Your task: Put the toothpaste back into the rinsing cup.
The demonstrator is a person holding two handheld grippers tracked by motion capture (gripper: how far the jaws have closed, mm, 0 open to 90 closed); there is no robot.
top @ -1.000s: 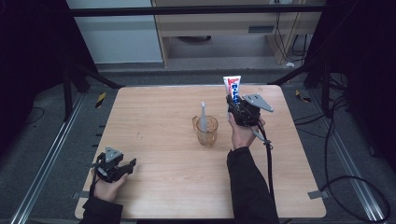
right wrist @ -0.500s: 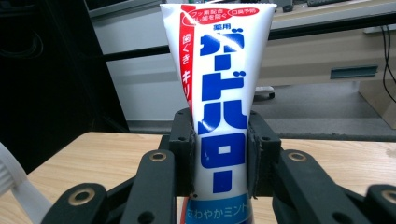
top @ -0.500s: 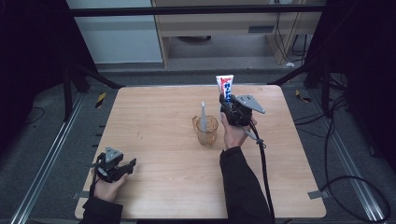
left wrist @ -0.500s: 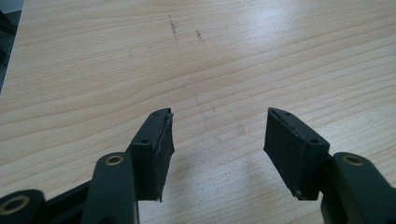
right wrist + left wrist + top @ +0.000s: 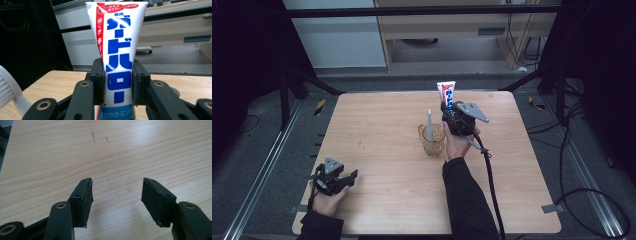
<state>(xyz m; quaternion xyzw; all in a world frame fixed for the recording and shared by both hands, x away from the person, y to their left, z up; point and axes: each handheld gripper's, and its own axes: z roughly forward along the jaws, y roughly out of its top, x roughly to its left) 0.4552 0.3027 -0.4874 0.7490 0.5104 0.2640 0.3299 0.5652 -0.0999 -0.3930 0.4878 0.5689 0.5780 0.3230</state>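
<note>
A white toothpaste tube (image 5: 447, 95) with red and blue print stands upright, crimped end up, in my right gripper (image 5: 451, 114), which is shut on it. In the right gripper view the tube (image 5: 117, 55) is pinched between both pads. Just left of it an amber clear cup (image 5: 432, 139) stands mid-table with a white toothbrush (image 5: 430, 125) upright in it; the toothbrush's head (image 5: 8, 92) shows at the left edge. My left gripper (image 5: 343, 180) rests low at the table's front left, open, with bare wood between its jaws (image 5: 116, 200).
The wooden table (image 5: 377, 125) has dark drop-offs on all sides. A metal rail (image 5: 267, 160) runs along the left. Beyond the far edge stand a cabinet (image 5: 337, 40) and a desk (image 5: 462, 30). The right gripper's cable (image 5: 489, 175) trails over the table's right half.
My right gripper has carried the toothpaste tube leftward toward the cup. The left gripper has stayed put.
</note>
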